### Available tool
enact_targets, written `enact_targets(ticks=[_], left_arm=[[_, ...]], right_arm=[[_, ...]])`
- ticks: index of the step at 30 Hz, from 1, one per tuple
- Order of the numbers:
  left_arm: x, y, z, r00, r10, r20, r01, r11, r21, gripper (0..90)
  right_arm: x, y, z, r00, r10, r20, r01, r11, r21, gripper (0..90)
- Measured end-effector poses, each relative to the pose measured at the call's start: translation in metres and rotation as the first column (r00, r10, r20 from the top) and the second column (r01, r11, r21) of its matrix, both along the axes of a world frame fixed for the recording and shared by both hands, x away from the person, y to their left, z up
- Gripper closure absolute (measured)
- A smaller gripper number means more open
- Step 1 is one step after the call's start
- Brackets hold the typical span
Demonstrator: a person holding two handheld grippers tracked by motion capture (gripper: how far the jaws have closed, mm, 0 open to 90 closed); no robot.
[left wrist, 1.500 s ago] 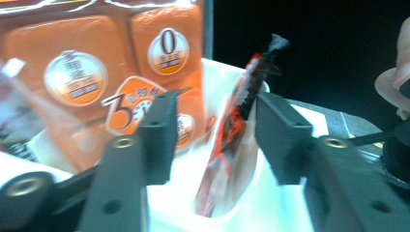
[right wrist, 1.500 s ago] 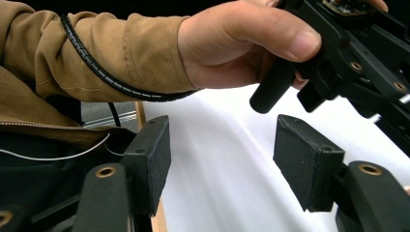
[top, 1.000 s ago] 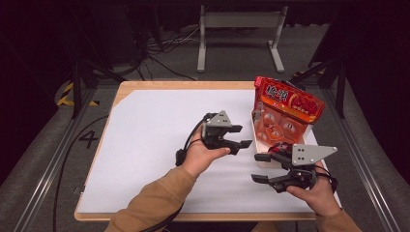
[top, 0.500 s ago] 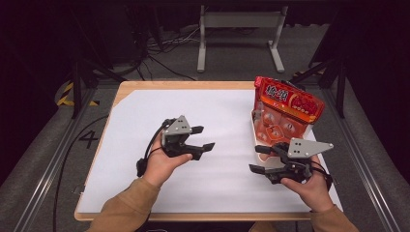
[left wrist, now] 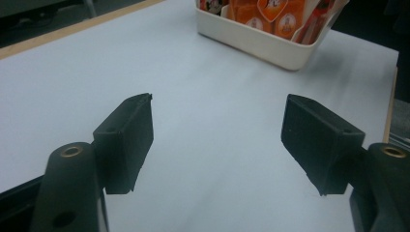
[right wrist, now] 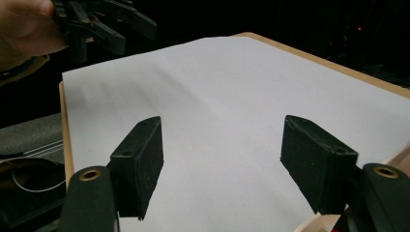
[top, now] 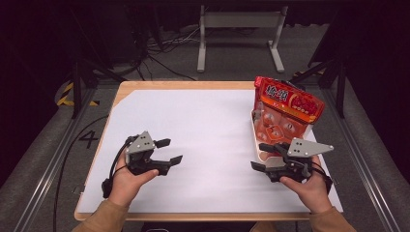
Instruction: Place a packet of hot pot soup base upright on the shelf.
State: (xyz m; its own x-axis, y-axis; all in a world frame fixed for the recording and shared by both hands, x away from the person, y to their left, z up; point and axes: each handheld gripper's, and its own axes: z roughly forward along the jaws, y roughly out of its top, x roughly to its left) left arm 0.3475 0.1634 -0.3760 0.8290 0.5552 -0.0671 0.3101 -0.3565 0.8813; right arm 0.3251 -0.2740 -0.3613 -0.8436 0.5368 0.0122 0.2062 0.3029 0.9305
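The left gripper (top: 171, 151) sits low over the left part of the white table sheet (top: 208, 130), well apart from the work; its jaws have just been opening and now stand wide, with only bare sheet between them. In the left gripper view those pads (left wrist: 126, 133) frame empty paper, and the white tray (left wrist: 256, 41) lies far ahead, toward the upper right of that view. Further right, that tray (top: 255, 145) rests at the sheet's right edge, packed with orange-red snack packets, and a larger red bag (top: 287, 101) leans up from its back. The bag looks light, crinkly and slippery — I judge it easy to crush, so a pinch on the flat sealed top edge seems safest; the tray looks stiff and could be steadied by its rim. The right gripper (top: 261, 155) is just beside the tray's near corner, pointing left across the table away from it — its jaws have also just been opening and stand wide, holding nothing, with plain sheet (right wrist: 217, 96) ahead of them.
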Motion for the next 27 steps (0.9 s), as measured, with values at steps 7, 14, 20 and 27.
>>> enact_targets(ticks=[7,14,20,27], left_arm=[[-0.012,0.019,-0.016,0.9988,0.045,0.018,-0.045,0.9989,0.011,27.4],[-0.015,0.028,-0.038,0.9982,0.052,-0.029,-0.051,0.9983,0.029,26.5],[-0.009,0.033,-0.054,0.9998,0.019,-0.003,-0.019,0.9995,0.025,26.6],[-0.007,0.034,-0.063,0.9999,0.003,-0.012,-0.003,1.0,0.0,27.4]], right_arm=[[0.002,0.003,-0.01,0.9996,-0.027,0.0,0.027,0.999,-0.024,32.0],[0.003,0.004,-0.018,0.9992,-0.041,0.001,0.041,0.999,-0.03,31.7],[0.007,0.006,-0.033,0.9993,-0.038,-0.002,0.038,0.999,-0.015,31.1],[0.01,0.01,-0.045,0.9991,-0.041,-0.009,0.041,0.999,-0.03,29.9]])
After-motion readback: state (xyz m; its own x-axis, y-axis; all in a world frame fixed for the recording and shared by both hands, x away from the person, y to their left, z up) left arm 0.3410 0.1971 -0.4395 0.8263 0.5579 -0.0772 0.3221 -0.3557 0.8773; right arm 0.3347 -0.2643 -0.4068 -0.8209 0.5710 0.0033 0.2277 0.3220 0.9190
